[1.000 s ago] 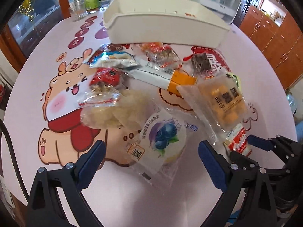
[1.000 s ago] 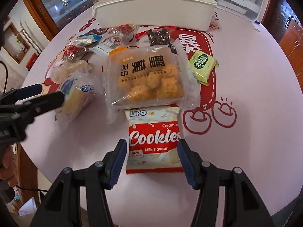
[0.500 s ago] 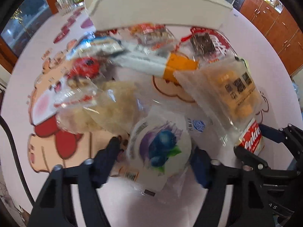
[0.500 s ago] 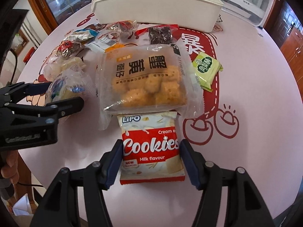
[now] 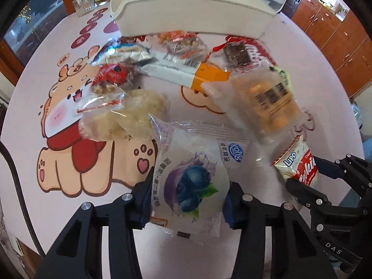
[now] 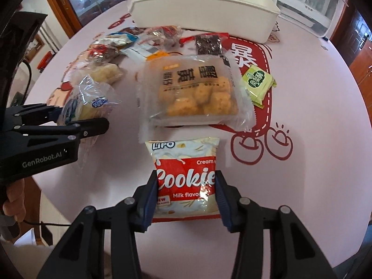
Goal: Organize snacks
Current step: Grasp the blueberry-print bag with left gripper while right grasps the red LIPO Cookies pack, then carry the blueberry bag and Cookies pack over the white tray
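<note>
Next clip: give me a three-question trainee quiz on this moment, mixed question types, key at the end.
1. True or false: the white bin at the far side of the table already holds snack packets.
2. Which packet sits between the fingers of the closing left tool?
A. blueberry packet
B. green packet
C. dark brownie bar
3. Fill in: the closing right tool grips the red and white packet printed with the word ____.

Key:
1. Cannot be confirmed; the bin's inside is hidden in both views, so false as stated.
2. A
3. Cookies, on the Lipo cookies packet.
</note>
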`<state>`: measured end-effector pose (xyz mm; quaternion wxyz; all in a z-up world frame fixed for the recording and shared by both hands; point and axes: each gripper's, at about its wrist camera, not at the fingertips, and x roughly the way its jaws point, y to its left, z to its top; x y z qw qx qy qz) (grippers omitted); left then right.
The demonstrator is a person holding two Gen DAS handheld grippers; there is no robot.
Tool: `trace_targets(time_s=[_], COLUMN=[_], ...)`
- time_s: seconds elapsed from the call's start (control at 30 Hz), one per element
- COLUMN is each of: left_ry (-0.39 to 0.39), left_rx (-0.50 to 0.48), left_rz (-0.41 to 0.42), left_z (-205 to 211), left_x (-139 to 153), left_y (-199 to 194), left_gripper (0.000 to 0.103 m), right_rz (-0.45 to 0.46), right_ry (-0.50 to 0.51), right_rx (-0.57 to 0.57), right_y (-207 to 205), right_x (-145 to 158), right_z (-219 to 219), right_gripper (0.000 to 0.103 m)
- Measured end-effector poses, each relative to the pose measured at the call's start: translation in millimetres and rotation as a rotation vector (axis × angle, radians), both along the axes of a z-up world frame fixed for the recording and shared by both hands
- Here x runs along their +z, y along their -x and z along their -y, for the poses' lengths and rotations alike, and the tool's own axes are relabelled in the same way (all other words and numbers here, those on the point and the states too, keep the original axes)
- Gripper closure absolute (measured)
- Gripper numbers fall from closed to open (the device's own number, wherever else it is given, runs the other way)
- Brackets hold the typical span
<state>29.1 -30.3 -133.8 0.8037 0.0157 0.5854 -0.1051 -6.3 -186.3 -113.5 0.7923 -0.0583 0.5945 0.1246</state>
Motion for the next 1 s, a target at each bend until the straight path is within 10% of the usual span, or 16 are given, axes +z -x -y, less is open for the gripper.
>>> trace_targets(time_s=[1.0], left_ry=[-0.003], left_rx=[-0.007], left_rz=[0.268], left_z=[4.4], left_x=[151.0], left_y=[-70.5], left_gripper=[0.055], right_rz=[0.292], right_ry=[-0.149], right_rx=[0.017], right_y=[-58.7], right_x=[148.2], right_z=[-7.3], right_gripper=[0.057])
